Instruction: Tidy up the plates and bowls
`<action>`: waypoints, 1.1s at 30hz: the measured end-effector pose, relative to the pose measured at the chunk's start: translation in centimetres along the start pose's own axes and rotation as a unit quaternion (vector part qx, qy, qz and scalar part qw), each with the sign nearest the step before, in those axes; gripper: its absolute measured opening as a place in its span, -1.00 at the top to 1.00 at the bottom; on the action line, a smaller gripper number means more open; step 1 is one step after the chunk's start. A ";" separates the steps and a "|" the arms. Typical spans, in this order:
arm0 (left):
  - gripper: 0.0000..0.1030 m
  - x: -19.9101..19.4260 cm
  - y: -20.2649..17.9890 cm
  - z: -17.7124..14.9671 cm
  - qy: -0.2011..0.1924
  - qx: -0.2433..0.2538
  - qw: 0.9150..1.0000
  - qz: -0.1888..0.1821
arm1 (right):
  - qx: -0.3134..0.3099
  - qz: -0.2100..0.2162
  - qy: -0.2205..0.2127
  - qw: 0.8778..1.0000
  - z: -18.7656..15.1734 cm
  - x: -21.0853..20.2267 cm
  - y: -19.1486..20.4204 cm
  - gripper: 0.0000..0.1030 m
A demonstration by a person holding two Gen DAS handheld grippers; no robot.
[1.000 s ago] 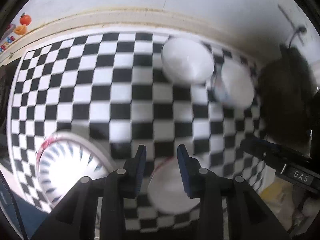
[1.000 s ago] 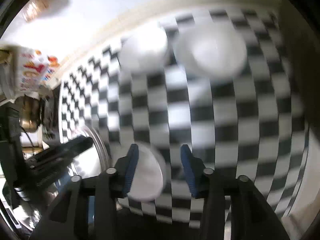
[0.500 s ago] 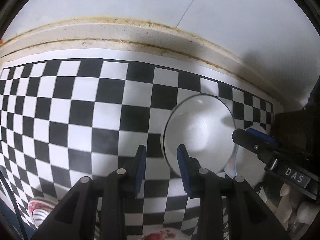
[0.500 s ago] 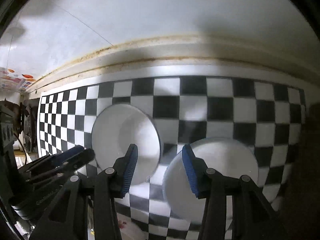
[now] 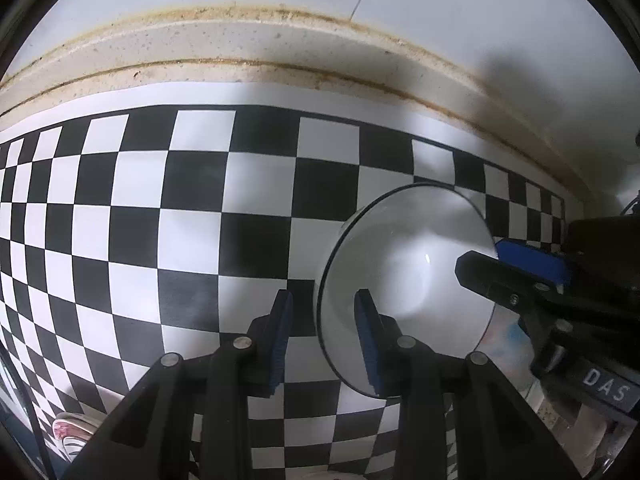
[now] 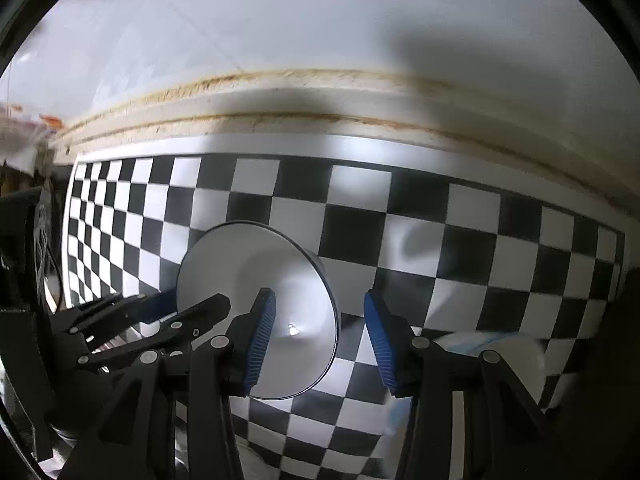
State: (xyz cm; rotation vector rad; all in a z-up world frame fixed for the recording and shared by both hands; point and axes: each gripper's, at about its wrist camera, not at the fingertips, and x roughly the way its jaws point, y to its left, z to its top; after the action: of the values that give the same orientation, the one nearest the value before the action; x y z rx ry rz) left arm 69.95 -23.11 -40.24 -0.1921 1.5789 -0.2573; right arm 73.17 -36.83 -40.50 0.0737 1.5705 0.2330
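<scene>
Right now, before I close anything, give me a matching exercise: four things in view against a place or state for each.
Things:
1. left gripper
2. white bowl
3. checkered mat
4. pink-patterned plate

Places or states:
A. mostly cut off at the left wrist view's lower left edge
B. open, astride a rim
C. spread flat, black and white squares
D. plain, resting on the mat

Pairs: 1-B, 2-D, 3-C, 4-A
</scene>
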 end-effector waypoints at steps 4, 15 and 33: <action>0.43 1.7 -0.9 -0.3 0.017 -0.004 1.000 -0.007 | -0.002 0.005 0.025 1.000 0.5 1.5 -0.3 0.17; 0.71 2.6 -2.1 -0.7 0.003 -0.012 1.000 -0.007 | -0.008 -0.004 0.044 0.999 0.3 3.4 0.0 0.85; 0.71 -3.9 -2.7 -3.1 -0.037 0.031 0.999 0.012 | -0.007 0.011 0.002 1.000 -3.6 -2.1 2.8 0.87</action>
State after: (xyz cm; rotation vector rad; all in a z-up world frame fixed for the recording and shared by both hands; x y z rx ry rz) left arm 66.81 -24.50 -35.72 -0.1316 1.4965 -0.2769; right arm 69.37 -34.88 -37.92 0.0798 1.5728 0.2613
